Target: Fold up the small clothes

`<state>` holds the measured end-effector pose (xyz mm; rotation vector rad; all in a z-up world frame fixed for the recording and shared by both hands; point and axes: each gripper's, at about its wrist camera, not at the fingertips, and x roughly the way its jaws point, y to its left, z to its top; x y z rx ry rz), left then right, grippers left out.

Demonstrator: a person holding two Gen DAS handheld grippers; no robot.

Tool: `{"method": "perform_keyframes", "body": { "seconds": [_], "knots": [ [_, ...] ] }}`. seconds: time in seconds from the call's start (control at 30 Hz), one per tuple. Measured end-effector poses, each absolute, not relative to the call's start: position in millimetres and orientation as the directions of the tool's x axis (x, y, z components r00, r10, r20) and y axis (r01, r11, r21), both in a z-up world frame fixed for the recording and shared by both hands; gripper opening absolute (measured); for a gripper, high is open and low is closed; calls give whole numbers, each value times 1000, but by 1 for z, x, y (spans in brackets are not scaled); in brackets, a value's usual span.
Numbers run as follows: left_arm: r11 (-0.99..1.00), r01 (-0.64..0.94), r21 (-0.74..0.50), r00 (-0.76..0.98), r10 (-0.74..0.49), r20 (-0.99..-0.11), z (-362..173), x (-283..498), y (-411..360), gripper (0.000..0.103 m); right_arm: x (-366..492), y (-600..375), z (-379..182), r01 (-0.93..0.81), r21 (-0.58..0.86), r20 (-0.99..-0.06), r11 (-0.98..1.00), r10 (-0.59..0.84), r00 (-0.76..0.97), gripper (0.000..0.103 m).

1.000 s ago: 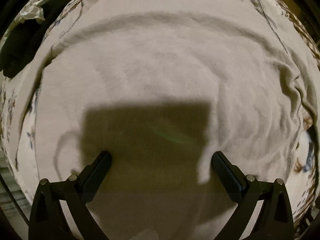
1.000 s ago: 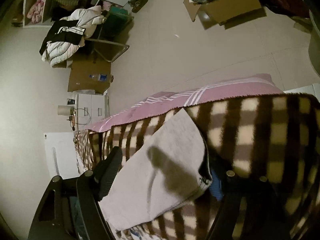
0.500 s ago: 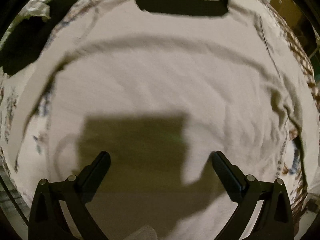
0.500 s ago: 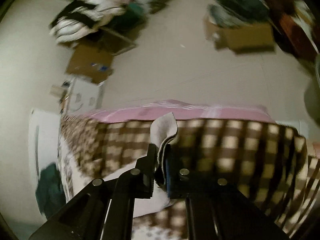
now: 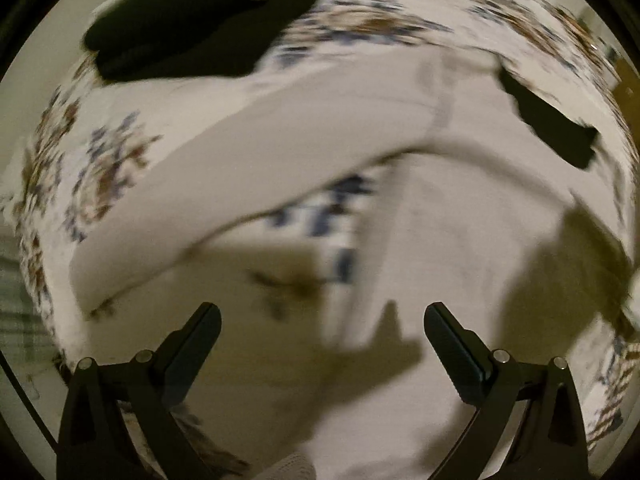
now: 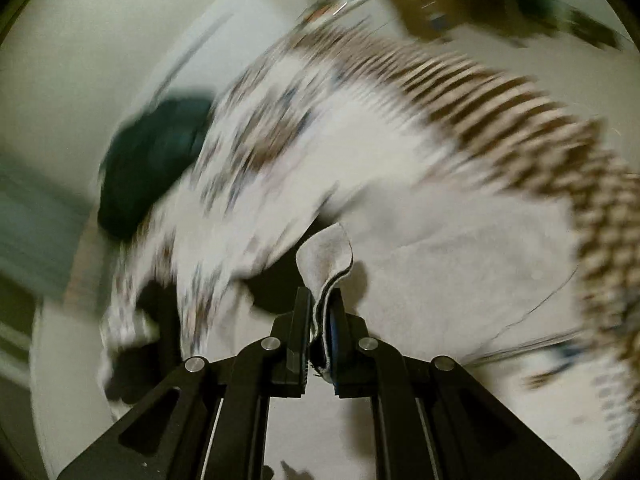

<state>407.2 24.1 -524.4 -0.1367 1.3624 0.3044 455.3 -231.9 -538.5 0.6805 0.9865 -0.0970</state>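
A pale grey long-sleeved top (image 5: 460, 248) lies spread on a floral bedsheet (image 5: 108, 160), one sleeve (image 5: 248, 168) stretched out to the left. My left gripper (image 5: 322, 320) is open and empty, hovering above the top near its sleeve and side edge. My right gripper (image 6: 320, 300) is shut on a corner of the grey top (image 6: 326, 256), which sticks up between the fingers; the rest of the garment (image 6: 460, 280) trails off to the right. Both views are motion-blurred.
Black garments (image 5: 192, 28) lie at the far end of the sheet, and a black patch (image 5: 556, 128) sits at the top's neck. A brown checked blanket (image 6: 560, 140) borders the bed on the right. A dark teal bundle (image 6: 148, 160) lies at the bed's left edge.
My right gripper closed on the top's corner and swung it across toward the bed. My left gripper moved left, from over the body to the sleeve and side edge.
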Motion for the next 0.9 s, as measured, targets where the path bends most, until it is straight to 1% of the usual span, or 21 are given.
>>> {"method": "perform_keyframes", "body": {
  "seconds": [0.13, 0.27, 0.43, 0.63, 0.67, 0.7, 0.73, 0.77, 0.8, 0.83, 0.9],
  "knots": [
    [932, -348, 100, 143, 158, -977, -523, 373, 56, 103, 474, -150, -585, 296, 442, -842, 847, 277, 464, 9],
    [913, -394, 104, 117, 163, -980, -529, 360, 82, 103, 487, -97, -613, 238, 418, -862, 877, 301, 408, 9],
    [903, -419, 93, 116, 155, -981, -535, 361, 100, 103, 487, -66, -632, 206, 397, -880, 894, 307, 363, 9],
    [893, -444, 72, 115, 137, -984, -536, 359, 117, 103, 494, -64, -640, 190, 367, -908, 911, 306, 286, 10],
    [888, -454, 66, 119, 134, -984, -535, 357, 122, 103, 493, -69, -639, 200, 395, -901, 897, 336, 275, 17],
    [882, -467, 60, 125, 133, -983, -534, 355, 128, 103, 494, -73, -638, 207, 416, -895, 885, 359, 263, 27],
    [875, -481, 53, 131, 131, -983, -533, 352, 136, 103, 490, -83, -633, 214, 441, -887, 872, 387, 250, 53],
    [868, -495, 46, 132, 128, -983, -532, 349, 143, 103, 487, -91, -627, 223, 439, -888, 870, 383, 253, 72],
    [856, -515, 37, 132, 122, -984, -533, 344, 151, 103, 479, -103, -616, 236, 424, -892, 874, 359, 273, 75],
    [841, -541, 26, 129, 114, -985, -533, 339, 160, 103, 475, -110, -609, 239, 414, -895, 878, 345, 284, 76],
    [798, -602, -3, 120, 87, -989, -537, 327, 180, 103, 459, -130, -591, 256, 343, -917, 904, 263, 301, 79]
  ]
}}
